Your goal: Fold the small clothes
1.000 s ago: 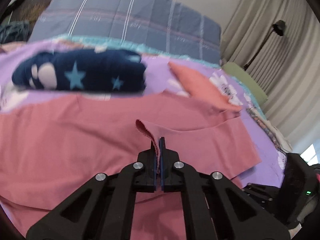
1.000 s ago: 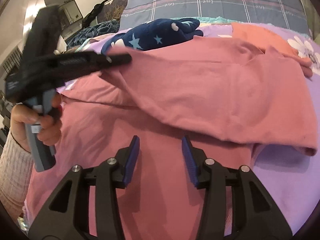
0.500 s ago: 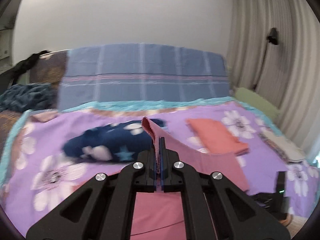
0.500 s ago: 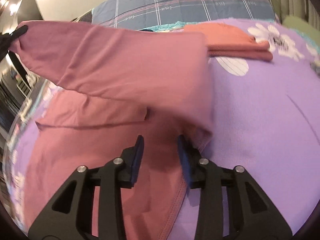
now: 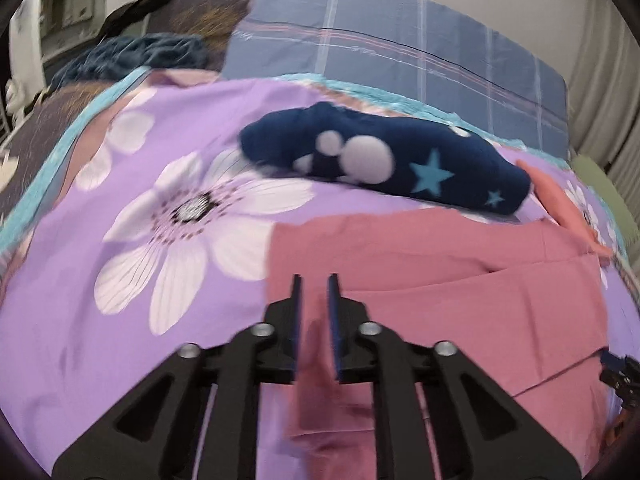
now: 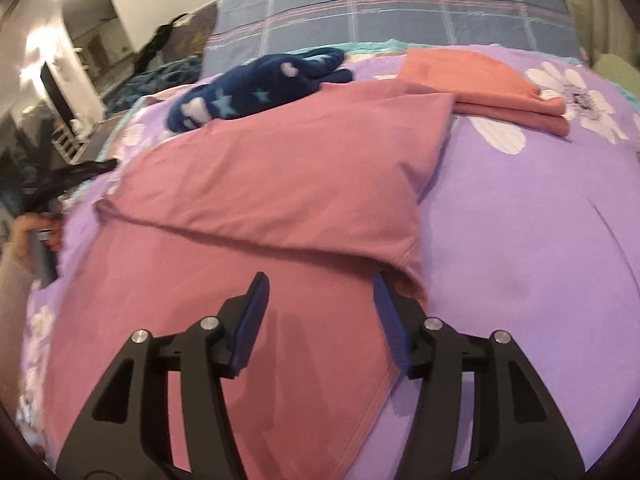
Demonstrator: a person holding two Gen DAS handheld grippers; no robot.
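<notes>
A dusty-pink garment (image 6: 280, 184) lies on the purple flowered bedsheet (image 6: 540, 240), its upper half folded over the lower. It also shows in the left wrist view (image 5: 460, 280). My left gripper (image 5: 314, 300) is open by a narrow gap, with the garment's left edge below and between its fingers, no longer clamped. My right gripper (image 6: 320, 304) is wide open and empty, low over the lower part of the garment near the fold's right corner. The left gripper also shows in the right wrist view (image 6: 60, 184) at the far left, held in a hand.
A navy star-patterned garment (image 5: 380, 164) lies bunched behind the pink one. A folded orange garment (image 6: 492, 84) sits at the back right. Blue plaid bedding (image 5: 400, 56) and dark clothes (image 5: 152, 52) lie at the head of the bed.
My left gripper carried the pink fabric over to the left, lowered it and opened, letting it go. My right gripper opened wider. The garment now lies folded.
</notes>
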